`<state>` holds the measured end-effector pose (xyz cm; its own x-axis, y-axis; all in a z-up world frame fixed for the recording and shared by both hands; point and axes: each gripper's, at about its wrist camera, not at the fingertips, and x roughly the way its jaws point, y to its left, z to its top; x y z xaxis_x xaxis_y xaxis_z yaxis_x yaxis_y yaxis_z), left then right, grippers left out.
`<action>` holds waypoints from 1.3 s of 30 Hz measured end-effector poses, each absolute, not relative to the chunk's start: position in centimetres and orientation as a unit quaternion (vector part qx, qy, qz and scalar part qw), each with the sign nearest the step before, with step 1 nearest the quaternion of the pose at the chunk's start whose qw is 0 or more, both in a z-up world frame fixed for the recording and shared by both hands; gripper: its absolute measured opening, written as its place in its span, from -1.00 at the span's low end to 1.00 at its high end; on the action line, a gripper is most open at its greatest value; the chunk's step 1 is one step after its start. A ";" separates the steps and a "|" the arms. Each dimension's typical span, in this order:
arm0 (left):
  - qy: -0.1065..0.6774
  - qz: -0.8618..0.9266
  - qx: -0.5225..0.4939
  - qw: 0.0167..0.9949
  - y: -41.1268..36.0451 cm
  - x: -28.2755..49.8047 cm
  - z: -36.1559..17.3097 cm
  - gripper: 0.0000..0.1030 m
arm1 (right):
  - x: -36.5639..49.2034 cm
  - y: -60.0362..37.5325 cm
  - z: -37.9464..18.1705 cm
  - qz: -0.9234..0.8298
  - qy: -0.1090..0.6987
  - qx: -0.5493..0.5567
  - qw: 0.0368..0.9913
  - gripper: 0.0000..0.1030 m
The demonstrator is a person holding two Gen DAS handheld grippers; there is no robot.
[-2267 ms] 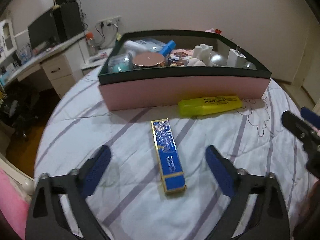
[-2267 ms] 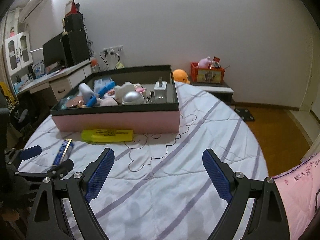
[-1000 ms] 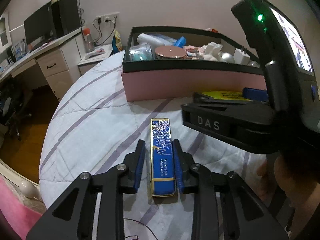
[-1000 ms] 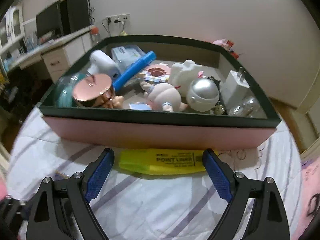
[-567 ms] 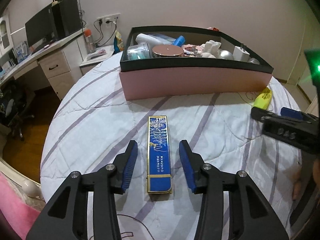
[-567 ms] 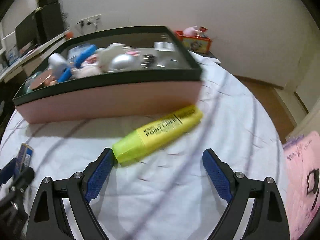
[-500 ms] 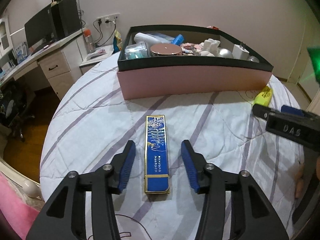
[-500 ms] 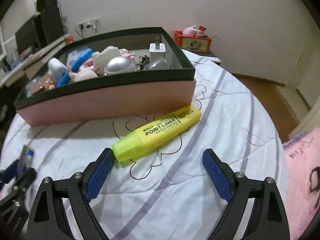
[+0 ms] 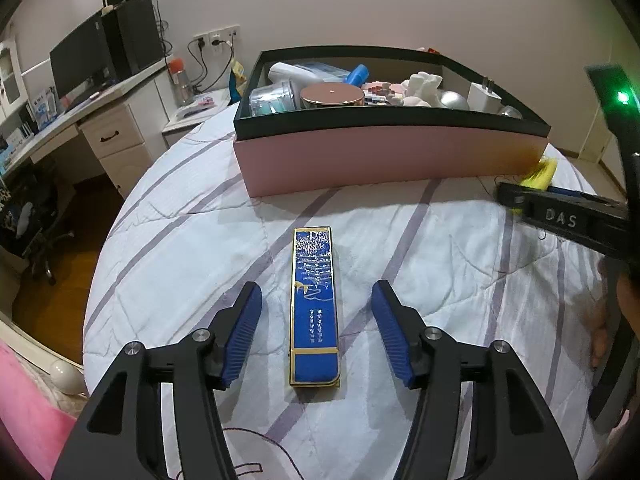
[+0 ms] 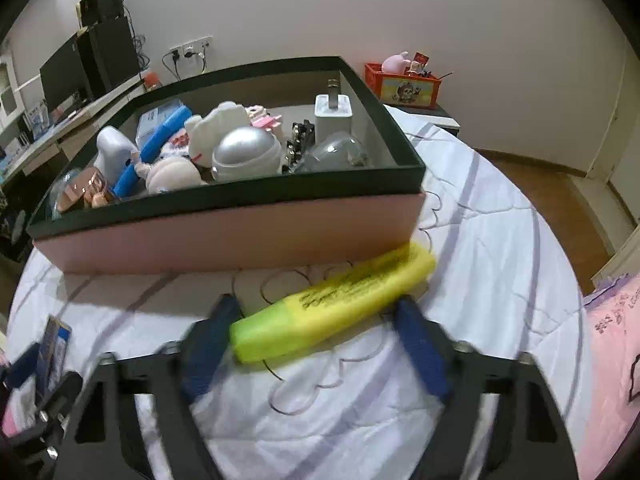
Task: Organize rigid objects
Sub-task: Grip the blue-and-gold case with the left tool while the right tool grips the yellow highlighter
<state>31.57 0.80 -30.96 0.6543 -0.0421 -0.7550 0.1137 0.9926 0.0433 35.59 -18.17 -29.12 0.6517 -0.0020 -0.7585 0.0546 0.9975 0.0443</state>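
Straddling two loose items in front of the box (image 10: 224,236)
Marker (image 10: 332,308) lies diagonally on the quilt (image 10: 500,240), far end just beside the box wall; right gripper (image 10: 316,344) is spread around it, left pad (image 10: 208,344) near the cap end. Closing on this skew would likely pivot or squirt the marker. Blue case (image 9: 315,304) lies flat between the parted fingers of the left gripper (image 9: 316,332), untouched; its low profile risks pads snagging fabric

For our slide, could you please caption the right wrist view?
Open right gripper straddling a large yellow highlighter marker beside the filled pink, black-rimmed box.
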 end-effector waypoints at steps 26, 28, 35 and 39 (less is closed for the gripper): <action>0.402 -0.019 0.022 0.915 1.3 30.0 -31.0 0.32 | 30.4 -17.5 -28.8 0.094 0.400 0.029 0.911 -0.11; 0.403 -0.016 0.020 0.915 1.3 30.1 -31.1 0.32 | 31.0 -17.6 -28.6 0.086 0.396 0.023 0.914 -0.08; 0.406 -0.035 0.018 0.913 1.3 31.1 -31.0 -0.43 | 33.0 -17.3 -29.1 0.087 0.407 0.007 0.909 -0.50; 0.400 -0.040 0.029 0.915 0.8 30.9 -30.9 -0.61 | 32.6 -17.1 -29.0 0.113 0.406 0.007 0.907 -0.49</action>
